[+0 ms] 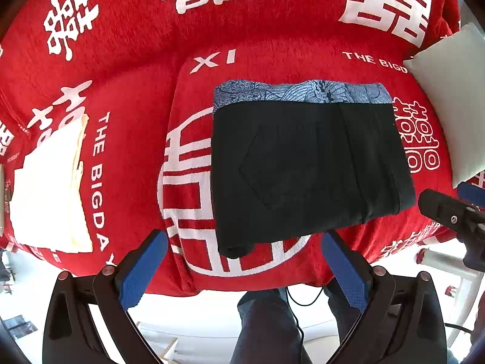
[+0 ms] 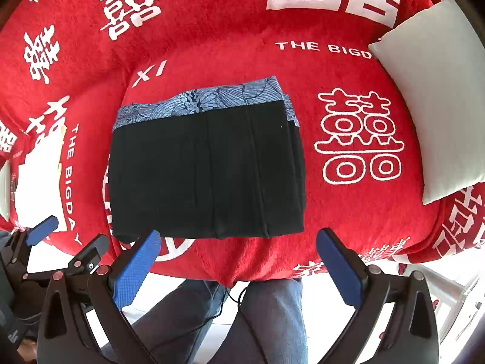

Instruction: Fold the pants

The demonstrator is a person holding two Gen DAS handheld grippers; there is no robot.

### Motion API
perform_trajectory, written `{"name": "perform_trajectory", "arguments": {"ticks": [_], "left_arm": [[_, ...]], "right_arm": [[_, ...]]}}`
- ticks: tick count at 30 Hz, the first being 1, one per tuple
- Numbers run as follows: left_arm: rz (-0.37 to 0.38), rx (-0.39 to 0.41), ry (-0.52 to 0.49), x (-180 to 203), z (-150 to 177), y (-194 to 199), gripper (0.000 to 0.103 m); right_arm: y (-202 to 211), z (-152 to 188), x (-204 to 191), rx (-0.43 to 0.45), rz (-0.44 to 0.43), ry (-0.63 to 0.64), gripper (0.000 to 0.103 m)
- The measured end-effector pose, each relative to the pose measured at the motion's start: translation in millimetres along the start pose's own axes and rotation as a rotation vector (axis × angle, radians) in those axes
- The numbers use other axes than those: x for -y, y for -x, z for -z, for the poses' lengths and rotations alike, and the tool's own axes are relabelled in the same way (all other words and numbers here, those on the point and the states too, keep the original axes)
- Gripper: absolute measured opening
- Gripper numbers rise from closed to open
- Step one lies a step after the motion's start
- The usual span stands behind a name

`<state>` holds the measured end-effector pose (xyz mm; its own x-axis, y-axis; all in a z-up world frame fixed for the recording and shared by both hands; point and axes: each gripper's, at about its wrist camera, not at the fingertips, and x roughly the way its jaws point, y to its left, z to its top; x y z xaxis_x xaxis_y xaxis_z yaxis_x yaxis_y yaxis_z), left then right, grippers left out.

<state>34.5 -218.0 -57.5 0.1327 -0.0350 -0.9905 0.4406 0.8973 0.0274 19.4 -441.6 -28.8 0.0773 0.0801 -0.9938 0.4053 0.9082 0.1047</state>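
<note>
The pants [image 1: 306, 163] look all folded, a neat dark block w/ a blue patterned band at the far edge. They sit mid red blanket [image 1: 127, 45]. Long side runs left-right. Left claw [image 1: 245, 261] & right claw [image 2: 239, 257] hang near, wide open, holding nothing. Prob. nothing left to do.

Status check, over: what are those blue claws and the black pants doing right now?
Left gripper open, empty. Right gripper open, empty. Black pants folded flat on red blanket. Nothing in the way.
</note>
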Motion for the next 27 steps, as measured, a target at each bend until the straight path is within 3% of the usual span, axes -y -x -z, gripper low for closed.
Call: {"name": "perform_trajectory", "arguments": {"ticks": [27], "left_arm": [[0.02,-0.004,0.029,-0.4,1.1,-5.4,0.102]], "right_arm": [[-5.2,-5.5,-5.6,-0.012,0.002,0.027,0.102]]}}
